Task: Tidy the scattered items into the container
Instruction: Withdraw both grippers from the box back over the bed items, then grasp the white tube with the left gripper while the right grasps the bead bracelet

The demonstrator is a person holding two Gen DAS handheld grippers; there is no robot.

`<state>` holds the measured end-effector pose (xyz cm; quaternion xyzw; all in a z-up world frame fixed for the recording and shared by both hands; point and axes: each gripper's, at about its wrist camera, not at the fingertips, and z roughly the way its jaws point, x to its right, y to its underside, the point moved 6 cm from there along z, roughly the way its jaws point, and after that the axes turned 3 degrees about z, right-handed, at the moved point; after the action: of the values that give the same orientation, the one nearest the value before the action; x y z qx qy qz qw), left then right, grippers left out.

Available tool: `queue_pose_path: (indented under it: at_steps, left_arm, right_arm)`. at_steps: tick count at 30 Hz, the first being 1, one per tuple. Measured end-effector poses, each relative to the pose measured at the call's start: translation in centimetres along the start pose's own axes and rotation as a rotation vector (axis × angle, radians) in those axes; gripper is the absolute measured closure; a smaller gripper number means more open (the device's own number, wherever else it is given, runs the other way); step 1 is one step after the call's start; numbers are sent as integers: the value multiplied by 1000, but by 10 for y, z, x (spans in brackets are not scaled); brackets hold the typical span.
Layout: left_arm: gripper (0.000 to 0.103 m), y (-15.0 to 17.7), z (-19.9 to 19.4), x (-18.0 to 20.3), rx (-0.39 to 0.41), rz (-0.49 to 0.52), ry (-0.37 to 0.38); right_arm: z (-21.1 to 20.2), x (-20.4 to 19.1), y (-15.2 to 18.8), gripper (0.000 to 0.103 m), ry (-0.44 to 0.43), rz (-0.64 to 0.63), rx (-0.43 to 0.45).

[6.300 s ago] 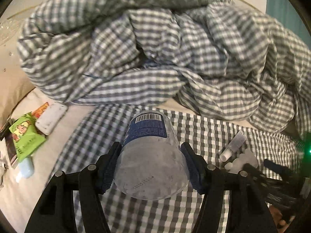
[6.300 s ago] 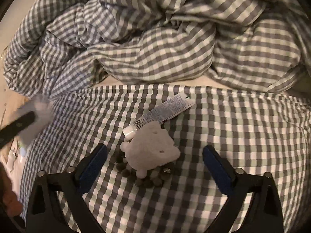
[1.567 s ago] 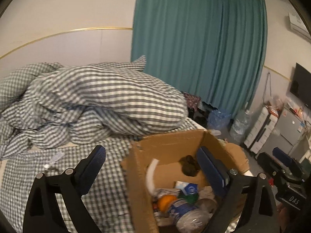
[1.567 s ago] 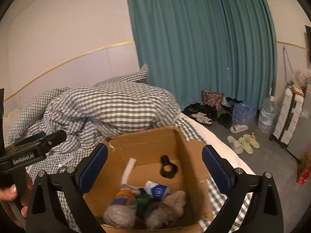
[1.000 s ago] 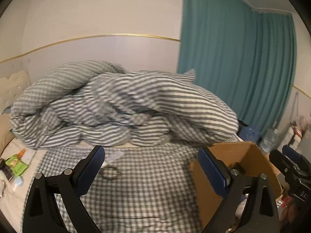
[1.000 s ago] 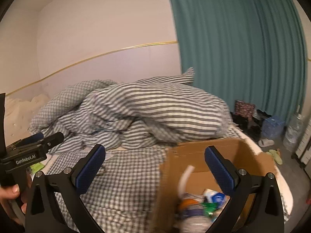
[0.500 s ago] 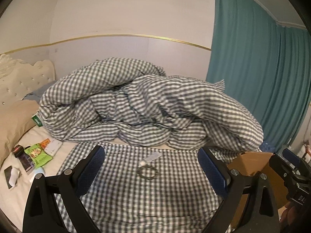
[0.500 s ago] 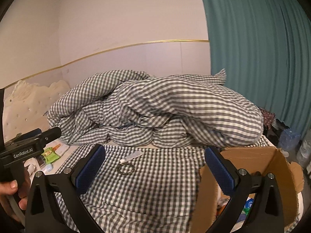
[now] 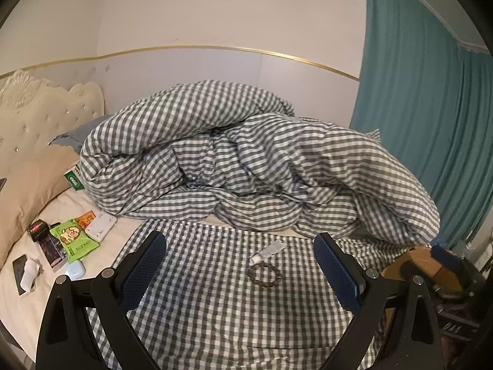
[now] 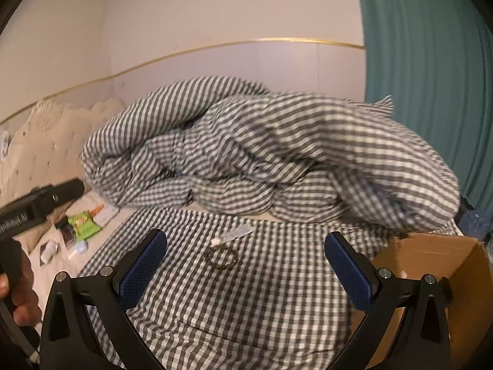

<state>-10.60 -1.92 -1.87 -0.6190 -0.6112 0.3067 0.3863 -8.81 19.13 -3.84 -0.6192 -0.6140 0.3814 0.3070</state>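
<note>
Your left gripper (image 9: 238,269) and right gripper (image 10: 245,269), both spread and empty, have swung from cardboard box (image 10: 431,265) back to bracelet (image 9: 265,275) and tube (image 9: 267,251).

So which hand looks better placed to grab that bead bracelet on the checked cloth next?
Either could; I'd lean left. Both the left gripper and the right gripper are open and empty, facing the bead bracelet and small tube. The right is nearer the cardboard box.
</note>
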Motion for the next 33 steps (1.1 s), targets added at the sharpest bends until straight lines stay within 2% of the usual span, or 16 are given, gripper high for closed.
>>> queue_pose_path:
  at_steps: [12, 16, 23, 28, 33]
  left_arm:
    - [4, 18, 60, -51, -90, -42, -49]
    - [4, 28, 82, -63, -125, -53, -64]
    - [4, 44, 121, -78, -183, -63, -81]
    - [4, 52, 143, -81, -203, -45, -99]
    - [4, 59, 167, -81, -222, -20, -116]
  right_arm:
    - [121, -40, 35, 0, -87, -62, -126]
    - [173, -48, 54, 0, -112, -67, -218]
    - [232, -51, 83, 0, -92, -76, -307]
    - [260, -44, 92, 0, -48, -81, -306]
    - [284, -40, 98, 0, -49, -78, -339]
